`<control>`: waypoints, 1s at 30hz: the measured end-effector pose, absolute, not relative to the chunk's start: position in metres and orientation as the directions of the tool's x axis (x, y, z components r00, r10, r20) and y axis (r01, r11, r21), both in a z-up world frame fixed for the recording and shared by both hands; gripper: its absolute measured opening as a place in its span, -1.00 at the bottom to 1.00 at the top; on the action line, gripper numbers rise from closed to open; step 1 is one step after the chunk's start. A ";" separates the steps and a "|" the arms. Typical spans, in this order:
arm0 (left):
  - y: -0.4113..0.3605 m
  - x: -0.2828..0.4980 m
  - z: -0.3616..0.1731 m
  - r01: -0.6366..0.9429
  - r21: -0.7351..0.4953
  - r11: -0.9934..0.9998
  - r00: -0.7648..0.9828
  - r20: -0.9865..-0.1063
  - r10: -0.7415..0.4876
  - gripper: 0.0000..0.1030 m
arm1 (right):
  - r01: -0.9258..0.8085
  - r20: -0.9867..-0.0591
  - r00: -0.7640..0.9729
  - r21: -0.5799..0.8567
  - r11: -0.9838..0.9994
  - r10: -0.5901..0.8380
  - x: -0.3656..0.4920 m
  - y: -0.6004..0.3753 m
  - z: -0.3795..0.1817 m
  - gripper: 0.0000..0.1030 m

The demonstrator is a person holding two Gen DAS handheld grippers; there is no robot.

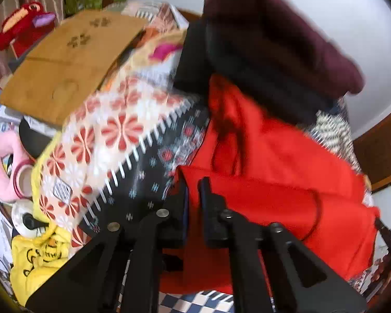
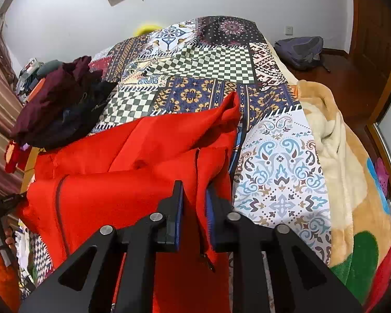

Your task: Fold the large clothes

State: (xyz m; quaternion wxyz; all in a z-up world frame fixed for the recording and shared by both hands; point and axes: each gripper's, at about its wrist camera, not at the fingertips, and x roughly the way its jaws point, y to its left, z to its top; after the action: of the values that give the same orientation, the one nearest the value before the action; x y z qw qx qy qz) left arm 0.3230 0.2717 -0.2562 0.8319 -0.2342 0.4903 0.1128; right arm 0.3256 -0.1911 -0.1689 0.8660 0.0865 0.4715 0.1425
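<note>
The left wrist view is motion-blurred — the maroon garment smears to soft edges. The red jacket runs off the right wrist view's bottom edge, its lower part hidden behind the right gripper.

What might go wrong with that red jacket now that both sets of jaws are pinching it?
The right gripper pinches the red jacket right by its zipper, and the zipper pull dangles below, so it could snag or slip out. The left gripper holds only a thin edge, so the fabric may slide free. The pile of dark clothes overlaps the jacket's far side and might get dragged along.
</note>
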 end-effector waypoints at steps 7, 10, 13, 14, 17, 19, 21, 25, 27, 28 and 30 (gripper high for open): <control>0.282 0.302 -0.254 -0.446 -0.292 0.846 0.473 -0.879 -0.055 0.17 | -0.153 -0.818 0.492 0.257 0.954 0.299 0.310 -0.207 -0.153 -0.08; 0.286 0.289 -0.247 -0.441 -0.303 0.845 0.487 -0.872 -0.058 0.19 | -0.144 -0.812 0.490 0.283 0.948 0.317 0.297 -0.215 -0.149 -0.07; 0.282 0.277 -0.246 -0.421 -0.308 0.853 0.483 -0.872 -0.077 0.21 | -0.148 -0.817 0.478 0.286 0.947 0.322 0.287 -0.218 -0.151 -0.05; 0.280 0.274 -0.246 -0.411 -0.307 0.858 0.480 -0.874 -0.082 0.21 | -0.152 -0.820 0.471 0.286 0.946 0.324 0.283 -0.218 -0.152 -0.05; 0.270 0.266 -0.250 -0.378 -0.298 0.877 0.471 -0.877 -0.095 0.22 | -0.168 -0.837 0.437 0.284 0.944 0.329 0.277 -0.213 -0.161 -0.01; 0.263 0.262 -0.254 -0.367 -0.304 0.879 0.467 -0.878 -0.108 0.29 | -0.177 -0.846 0.417 0.282 0.943 0.331 0.274 -0.209 -0.168 0.00; 0.258 0.262 -0.262 -0.355 -0.318 0.879 0.452 -0.882 -0.136 0.29 | -0.195 -0.843 0.432 0.260 0.946 0.321 0.271 -0.206 -0.170 0.08; 0.244 0.264 -0.271 -0.333 -0.298 0.895 0.441 -0.888 -0.132 0.29 | -0.220 -0.833 0.448 0.249 0.943 0.324 0.269 -0.200 -0.173 0.17; 0.237 0.264 -0.271 -0.314 -0.281 0.907 0.445 -0.887 -0.121 0.29 | -0.236 -0.827 0.455 0.245 0.940 0.329 0.269 -0.196 -0.174 0.08; 0.233 0.265 -0.270 -0.302 -0.270 0.914 0.446 -0.888 -0.115 0.26 | -0.247 -0.826 0.458 0.237 0.940 0.329 0.269 -0.194 -0.174 -0.11; 0.225 0.266 -0.268 -0.258 -0.262 0.930 0.451 -0.884 -0.123 -0.11 | -0.257 -0.821 0.474 0.217 0.942 0.319 0.267 -0.190 -0.172 -0.61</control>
State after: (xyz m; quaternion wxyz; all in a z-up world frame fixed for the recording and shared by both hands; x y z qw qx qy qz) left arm 0.2661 0.2251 -0.2678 0.8321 -0.1827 0.5222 0.0405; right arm 0.2672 -0.1896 -0.1721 0.8579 0.0319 0.4845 0.1678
